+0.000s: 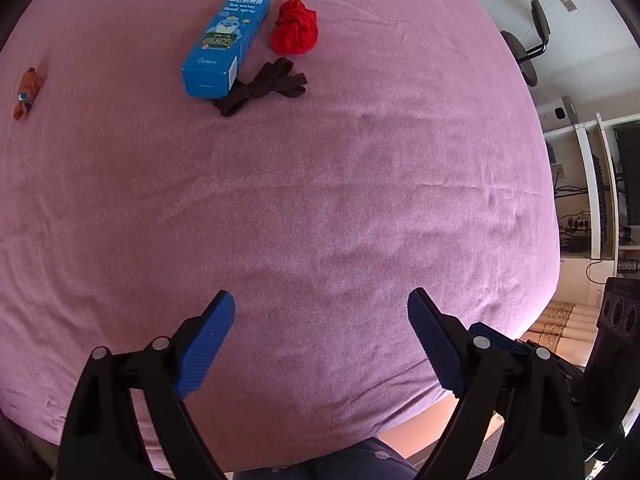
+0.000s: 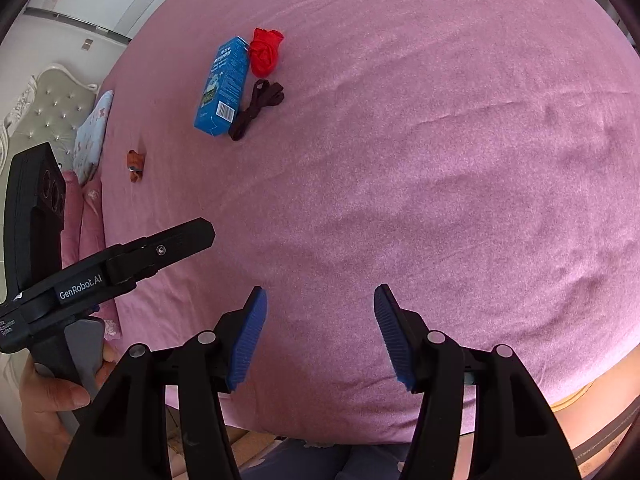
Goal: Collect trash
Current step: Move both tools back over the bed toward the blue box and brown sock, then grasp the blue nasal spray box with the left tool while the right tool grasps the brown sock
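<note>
On the pink bed sheet [image 1: 320,200] lie a blue nasal-spray box [image 1: 226,42], a crumpled red bag [image 1: 296,28], a dark brown tied strap [image 1: 264,88] and a small orange wrapper [image 1: 27,92] at the far left. The same box [image 2: 224,88], red bag [image 2: 265,51], strap [image 2: 258,108] and wrapper [image 2: 135,165] show in the right wrist view. My left gripper [image 1: 320,308] is open and empty, well short of them. My right gripper [image 2: 320,300] is open and empty over the near sheet. The left gripper's body [image 2: 100,272] shows at the left.
A padded headboard [image 2: 44,116] and pillows [image 2: 94,132] stand at the bed's left end. An office chair [image 1: 528,44], white shelves with a monitor and cables [image 1: 592,192] and a patterned rug [image 1: 560,320] lie beyond the bed's right edge.
</note>
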`<state>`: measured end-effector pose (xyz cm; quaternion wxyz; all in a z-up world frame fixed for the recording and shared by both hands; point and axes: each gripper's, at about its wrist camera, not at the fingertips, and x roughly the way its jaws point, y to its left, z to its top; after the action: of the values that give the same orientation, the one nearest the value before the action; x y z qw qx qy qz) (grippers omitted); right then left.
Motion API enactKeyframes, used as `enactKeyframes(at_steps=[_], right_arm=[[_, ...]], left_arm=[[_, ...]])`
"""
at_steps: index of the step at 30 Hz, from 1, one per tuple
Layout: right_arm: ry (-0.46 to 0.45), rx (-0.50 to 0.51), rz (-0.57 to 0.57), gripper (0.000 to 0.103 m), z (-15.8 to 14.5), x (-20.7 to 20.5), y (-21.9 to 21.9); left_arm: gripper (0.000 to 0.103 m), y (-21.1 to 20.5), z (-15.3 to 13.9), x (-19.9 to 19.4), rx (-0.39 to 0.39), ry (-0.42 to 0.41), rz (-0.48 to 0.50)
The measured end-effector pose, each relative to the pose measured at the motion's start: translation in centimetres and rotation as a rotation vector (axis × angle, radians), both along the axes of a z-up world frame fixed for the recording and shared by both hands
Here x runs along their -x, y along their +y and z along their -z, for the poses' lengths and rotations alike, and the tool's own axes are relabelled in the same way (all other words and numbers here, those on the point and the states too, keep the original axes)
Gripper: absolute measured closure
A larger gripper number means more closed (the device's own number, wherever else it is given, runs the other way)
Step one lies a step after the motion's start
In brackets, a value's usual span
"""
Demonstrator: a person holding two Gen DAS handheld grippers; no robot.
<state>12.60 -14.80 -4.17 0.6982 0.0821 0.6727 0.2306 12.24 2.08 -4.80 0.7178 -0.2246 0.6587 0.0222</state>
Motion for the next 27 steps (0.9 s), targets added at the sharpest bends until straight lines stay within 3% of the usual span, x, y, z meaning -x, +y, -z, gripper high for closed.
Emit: enactKeyframes(at_steps=[7, 13, 27], right_arm=[[0.015, -0.013, -0.030, 0.048, 0.7, -5.8, 3.7], [0.042, -0.008, -0.030, 0.048, 2.1, -9.8, 6.1], [0.142, -0.019, -0.013, 0.048, 6.7, -15.8, 11.5]], left_arm=[[0.015, 3.7, 0.8, -5.7, -0.030, 0.022, -0.049], [0.015, 5.7, 2.4, -10.7, -0.052, 0.035, -0.034], [0.015, 11.9, 7.3, -18.8, -0.073, 0.083, -0.037]])
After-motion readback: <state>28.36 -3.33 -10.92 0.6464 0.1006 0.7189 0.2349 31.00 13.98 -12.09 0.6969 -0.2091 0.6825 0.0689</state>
